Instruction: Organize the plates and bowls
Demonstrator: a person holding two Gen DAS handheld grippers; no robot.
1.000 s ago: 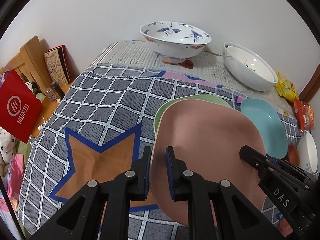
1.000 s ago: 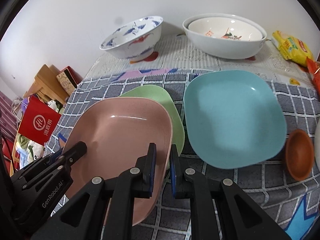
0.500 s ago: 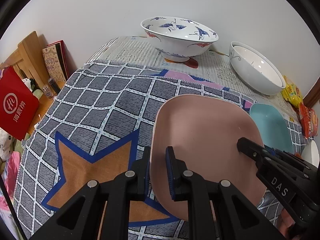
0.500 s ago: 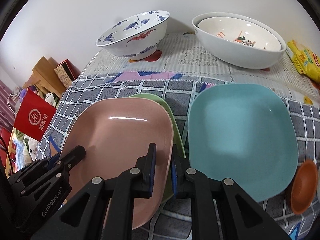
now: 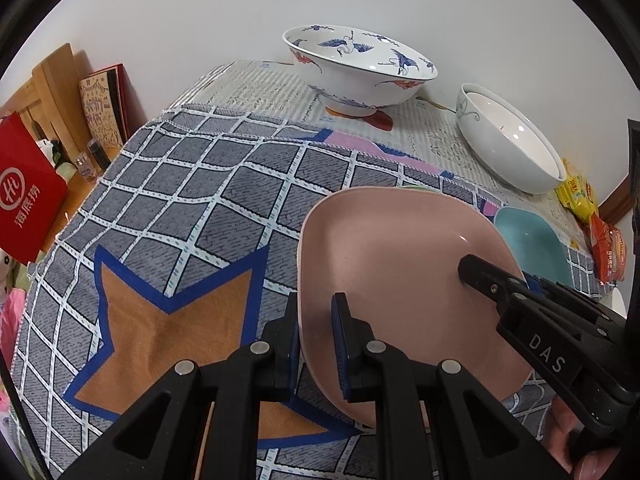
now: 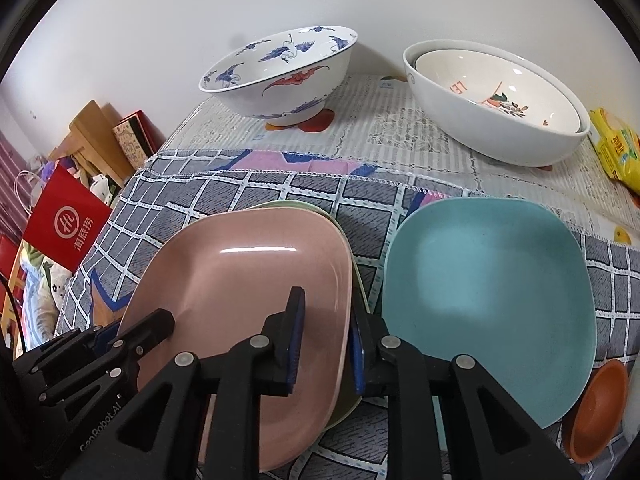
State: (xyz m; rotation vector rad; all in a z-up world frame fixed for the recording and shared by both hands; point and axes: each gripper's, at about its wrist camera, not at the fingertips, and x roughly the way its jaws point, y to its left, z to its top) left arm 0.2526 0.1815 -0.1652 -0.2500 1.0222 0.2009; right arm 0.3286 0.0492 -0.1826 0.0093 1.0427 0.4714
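Note:
A pink square plate [image 5: 400, 264] [image 6: 248, 280] is held at both sides, over a green plate [image 6: 298, 205] whose edge shows behind and beneath it. My left gripper [image 5: 316, 340] is shut on the pink plate's left rim. My right gripper [image 6: 326, 344] is shut on its right rim. A teal plate [image 6: 488, 280] [image 5: 532, 240] lies to the right. A blue-and-white crane bowl [image 5: 356, 68] [image 6: 280, 76] and a white bowl with a smaller bowl nested inside [image 6: 496, 100] [image 5: 508, 152] stand at the back.
A checked cloth with a brown star [image 5: 168, 320] covers the table's front. A small brown dish [image 6: 600, 412] sits at the right front. Snack packets [image 5: 588, 216] lie at the right edge. A red bag [image 5: 28, 196] and wooden boards stand off the table's left.
The pink plate has moved over the green plate, now almost covering it. Both grippers stay shut on its rims, and the view has moved closer to the bowls.

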